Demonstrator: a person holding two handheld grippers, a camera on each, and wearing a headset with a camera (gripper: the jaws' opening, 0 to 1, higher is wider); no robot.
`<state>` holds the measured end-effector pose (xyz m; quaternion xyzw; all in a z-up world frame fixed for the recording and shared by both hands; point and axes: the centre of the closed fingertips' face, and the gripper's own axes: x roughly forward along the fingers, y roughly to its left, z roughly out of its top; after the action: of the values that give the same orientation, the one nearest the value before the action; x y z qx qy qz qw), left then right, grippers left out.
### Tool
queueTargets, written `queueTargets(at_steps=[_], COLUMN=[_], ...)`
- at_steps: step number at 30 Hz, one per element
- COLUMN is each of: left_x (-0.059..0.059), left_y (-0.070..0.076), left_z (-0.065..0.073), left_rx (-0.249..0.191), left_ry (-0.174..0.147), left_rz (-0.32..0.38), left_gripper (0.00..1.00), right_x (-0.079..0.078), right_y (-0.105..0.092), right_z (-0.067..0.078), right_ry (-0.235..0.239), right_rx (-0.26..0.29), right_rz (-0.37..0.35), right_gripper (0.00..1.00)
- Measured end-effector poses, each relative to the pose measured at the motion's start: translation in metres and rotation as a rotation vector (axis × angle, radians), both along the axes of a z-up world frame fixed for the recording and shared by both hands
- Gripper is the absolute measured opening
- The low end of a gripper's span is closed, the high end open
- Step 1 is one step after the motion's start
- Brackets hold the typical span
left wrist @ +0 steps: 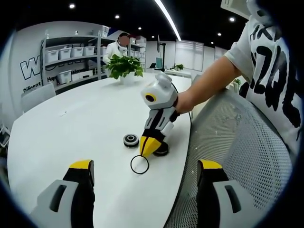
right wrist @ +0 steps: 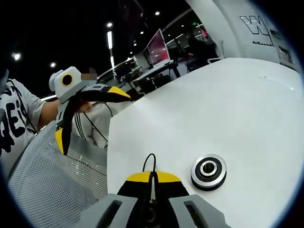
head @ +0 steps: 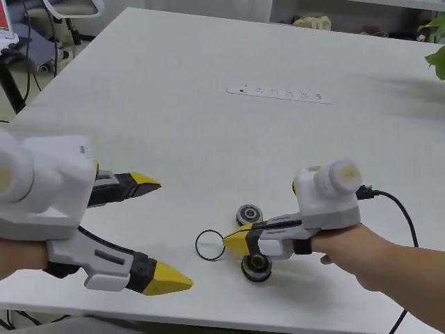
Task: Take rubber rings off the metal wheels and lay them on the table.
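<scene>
The left tool (head: 174, 234) is held at the near left edge of the desk (head: 174, 104). Its two yellow-tipped jaws stand wide apart and there is nothing between them. To the right of it, the right tool (head: 228, 241) points to the left, low over the desk. Its jaws are closed together and they pinch the right edge of a thin black rubber ring (head: 197, 245). The ring spreads as an open loop to the left of the tips, flat and very close to the desk surface; whether it touches the desk, I cannot tell.

Just on the near side of the right tool, one metal wheel (head: 256, 268) lies flat on the desk, partly covered by the tool body. A second wheel (head: 249, 214) lies a little farther, just beyond the tool, near the ring but apart from it. Both have a dark outer band and a bright middle. A black cable (head: 407, 216) runs from the right tool toward the near right.

Far on the desk lies a white power strip (head: 278, 92), and green plant leaves (head: 438, 59) show at the far right.
</scene>
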<state>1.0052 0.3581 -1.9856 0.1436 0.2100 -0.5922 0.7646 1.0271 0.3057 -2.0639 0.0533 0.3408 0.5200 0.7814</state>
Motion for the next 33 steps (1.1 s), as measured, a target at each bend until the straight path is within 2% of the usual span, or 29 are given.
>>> queueTargets(at_steps=[6, 17, 33], left_x=[0.0, -0.001, -0.003], left_y=[0.001, -0.002, -0.013], left_z=[-0.001, -0.004, -0.005], left_rx=[0.003, 0.012, 0.016], left_ry=[0.004, 0.017, 0.03], left_rz=[0.0, -0.007, -0.031], left_gripper=[0.87, 0.87, 0.86], right_x=[0.001, 0.003, 0.003], right_y=[-0.001, -0.007, -0.025], right_z=[-0.001, 0.004, 0.027], right_ry=[-0.002, 0.002, -0.036], right_rx=[-0.008, 0.015, 0.068], right_rz=[-0.007, -0.032, -0.051], right_gripper=[0.04, 0.09, 0.15])
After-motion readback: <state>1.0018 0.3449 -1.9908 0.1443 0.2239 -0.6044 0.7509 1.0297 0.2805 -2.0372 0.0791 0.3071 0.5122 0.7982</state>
